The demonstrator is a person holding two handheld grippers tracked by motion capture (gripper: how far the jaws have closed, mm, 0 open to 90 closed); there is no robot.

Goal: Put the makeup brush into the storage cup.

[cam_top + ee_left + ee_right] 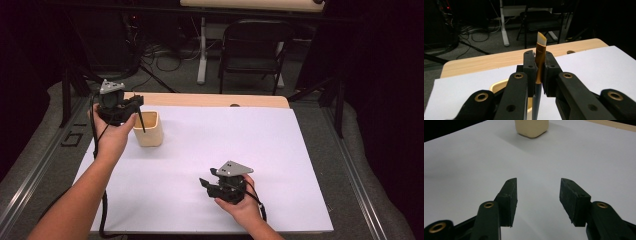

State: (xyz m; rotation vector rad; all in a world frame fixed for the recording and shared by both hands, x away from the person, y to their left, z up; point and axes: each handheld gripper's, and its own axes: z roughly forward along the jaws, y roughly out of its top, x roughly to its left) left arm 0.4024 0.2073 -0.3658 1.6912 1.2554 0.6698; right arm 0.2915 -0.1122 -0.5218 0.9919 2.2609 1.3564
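We held the brush (540,56) clamped in the left gripper's (539,65) fingers above the cup (148,129). Lowering it straight in seemed wisest. The right gripper's (538,195) fingers stood apart, well away from the cup.

A slim brush with a dark handle, gold metal ferrule and pale angled tip (540,53) is seen upright at frame centre, its handle running down into a cream, square-sided, open-topped cup (147,128) at upper left.
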